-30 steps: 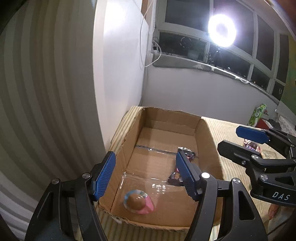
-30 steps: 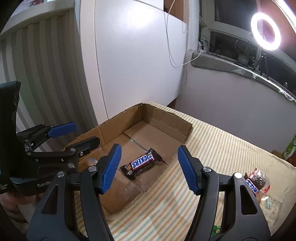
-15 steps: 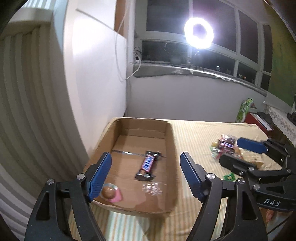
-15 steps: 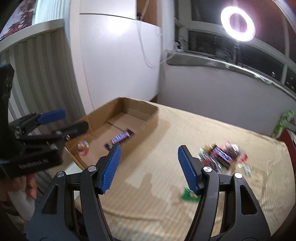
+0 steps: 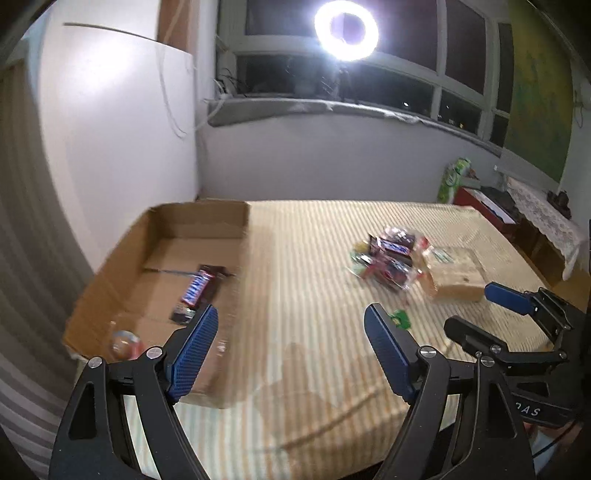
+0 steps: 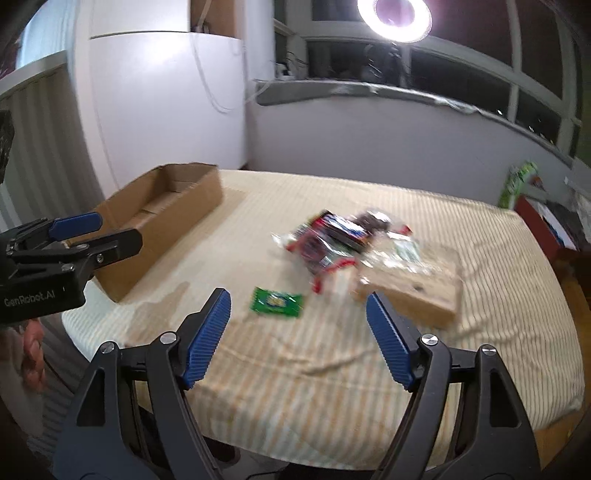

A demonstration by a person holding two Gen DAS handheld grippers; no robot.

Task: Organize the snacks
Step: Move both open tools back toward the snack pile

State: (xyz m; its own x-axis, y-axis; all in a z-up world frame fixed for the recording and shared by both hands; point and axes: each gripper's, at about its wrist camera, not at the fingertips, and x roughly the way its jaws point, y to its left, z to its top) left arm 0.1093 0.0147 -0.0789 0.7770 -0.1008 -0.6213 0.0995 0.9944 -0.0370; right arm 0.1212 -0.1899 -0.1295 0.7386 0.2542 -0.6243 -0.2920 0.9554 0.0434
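Note:
An open cardboard box [image 5: 110, 266] [image 6: 177, 206] sits at the table's left end. Inside lie a dark snack bar [image 5: 197, 290] and a pink round sweet [image 5: 123, 341]. A heap of wrapped snacks [image 5: 389, 258] [image 6: 340, 236] lies mid-table, with a small green packet [image 6: 277, 302] [image 5: 400, 318] nearer me. My left gripper [image 5: 290, 345] hangs over the bare cloth right of the box, its jaws opening with nothing between them. My right gripper [image 6: 297, 330] hovers short of the green packet, jaws also opening and empty. Each gripper shows at the edge of the other's view.
A flat brown box [image 5: 456, 273] [image 6: 413, 288] lies right of the snack heap. The table wears a striped cloth [image 5: 306, 251]. A white cabinet [image 6: 162, 96] stands behind the cardboard box. A green bag [image 5: 452, 179] and red furniture stand far right. A ring light [image 5: 345, 29] glares above.
Both grippers have swung right, away from over the cardboard box toward the snack heap, and their jaws have spread wider. The snack bar and pink sweet stay in the box.

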